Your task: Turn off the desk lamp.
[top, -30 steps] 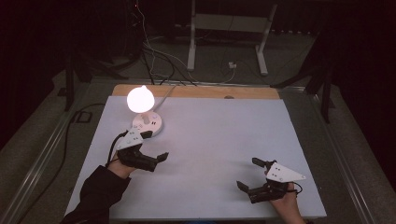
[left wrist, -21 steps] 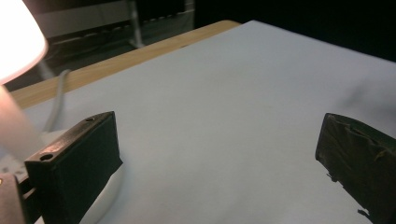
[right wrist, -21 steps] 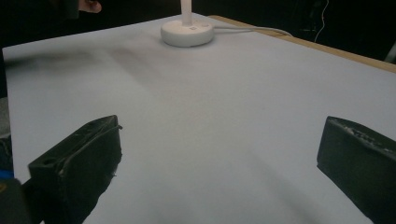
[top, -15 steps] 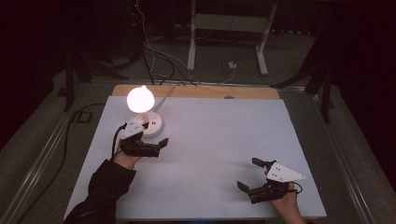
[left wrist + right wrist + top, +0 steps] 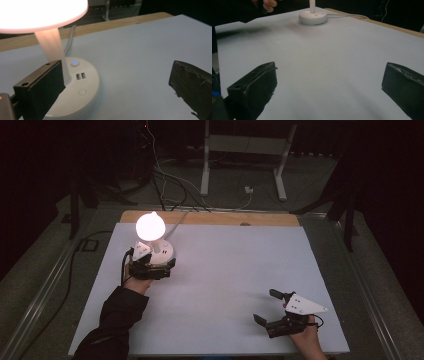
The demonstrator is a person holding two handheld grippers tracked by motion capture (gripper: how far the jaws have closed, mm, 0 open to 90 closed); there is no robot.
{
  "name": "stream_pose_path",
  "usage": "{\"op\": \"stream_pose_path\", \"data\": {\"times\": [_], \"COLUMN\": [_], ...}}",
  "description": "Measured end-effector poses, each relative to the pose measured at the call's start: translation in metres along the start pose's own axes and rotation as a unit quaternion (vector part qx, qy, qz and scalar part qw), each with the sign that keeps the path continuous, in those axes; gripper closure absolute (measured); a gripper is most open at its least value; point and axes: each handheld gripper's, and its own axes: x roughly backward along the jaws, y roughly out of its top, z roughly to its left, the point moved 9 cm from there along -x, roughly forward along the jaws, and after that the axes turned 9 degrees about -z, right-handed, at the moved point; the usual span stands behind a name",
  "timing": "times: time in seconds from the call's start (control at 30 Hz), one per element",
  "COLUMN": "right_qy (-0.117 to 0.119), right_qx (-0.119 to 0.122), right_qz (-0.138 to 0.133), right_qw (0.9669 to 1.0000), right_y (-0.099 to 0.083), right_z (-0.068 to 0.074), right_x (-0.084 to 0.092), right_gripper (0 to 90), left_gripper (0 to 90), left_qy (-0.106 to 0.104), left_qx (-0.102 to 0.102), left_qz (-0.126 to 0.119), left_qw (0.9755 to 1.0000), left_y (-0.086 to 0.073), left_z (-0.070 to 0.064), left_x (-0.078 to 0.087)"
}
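A lit table lamp has a glowing shade (image 5: pixel 150 226) (image 5: pixel 42 12) on a white round base (image 5: pixel 164 252) (image 5: pixel 80 92) (image 5: pixel 313 17). The base carries a blue-lit button (image 5: pixel 74 62), two USB ports (image 5: pixel 81 75) and a plain round button (image 5: pixel 81 92). My left gripper (image 5: pixel 167 269) (image 5: pixel 117 87) is open right at the base's near side, its left jaw close against the stem and the base's edge, its right jaw over bare table. My right gripper (image 5: pixel 266 306) (image 5: pixel 329 90) rests open and empty at the near right of the table.
The white tabletop (image 5: pixel 235 265) has a wooden strip (image 5: pixel 210 218) along its far edge. The lamp's cable (image 5: pixel 177 220) (image 5: pixel 347 15) runs off the back. Beyond it, the dark floor holds cables and a stand's legs (image 5: pixel 240 165). A hand (image 5: pixel 269 3) shows far off.
My left gripper has moved forward across the table up to the lamp's base. The right gripper has stayed put.
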Motion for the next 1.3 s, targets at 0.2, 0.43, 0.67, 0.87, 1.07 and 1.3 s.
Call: {"op": "stream_pose_path", "data": {"times": [0.2,0.43,0.67,0.87,1.07,1.3], "right_qy": [0.002,0.003,0.004,0.005,0.005,0.006], "right_qx": [0.001,-0.001,-0.004,-0.003,-0.002,-0.002], "right_qz": [0.002,0.001,0.0,0.001,0.002,0.002], "right_qw": [1.0,1.0,1.0,1.0,1.0,1.0], "right_y": [-0.001,0.0,0.0,-0.001,-0.001,-0.001], "right_z": [0.001,0.001,0.0,0.001,0.001,0.001], "right_x": [0.0,0.0,0.0,0.0,0.0,0.0], "right_gripper": [0.0,0.0,0.0,0.0,0.0,0.0], "left_gripper": [3.0,14.4,37.7,60.0,75.3,87.4], "left_qy": [0.015,0.041,0.056,0.073,0.08,0.071], "left_qx": [-0.016,-0.017,-0.019,-0.041,-0.047,-0.059], "left_qz": [0.012,0.034,0.034,0.04,0.045,0.05], "left_qw": [0.9997,0.9984,0.9977,0.9957,0.9946,0.9945], "left_y": [-0.004,-0.015,-0.019,-0.022,-0.025,-0.028], "left_z": [0.0,0.008,0.016,0.022,0.027,0.027], "left_x": [-0.007,-0.016,-0.017,-0.02,-0.022,-0.026]}}
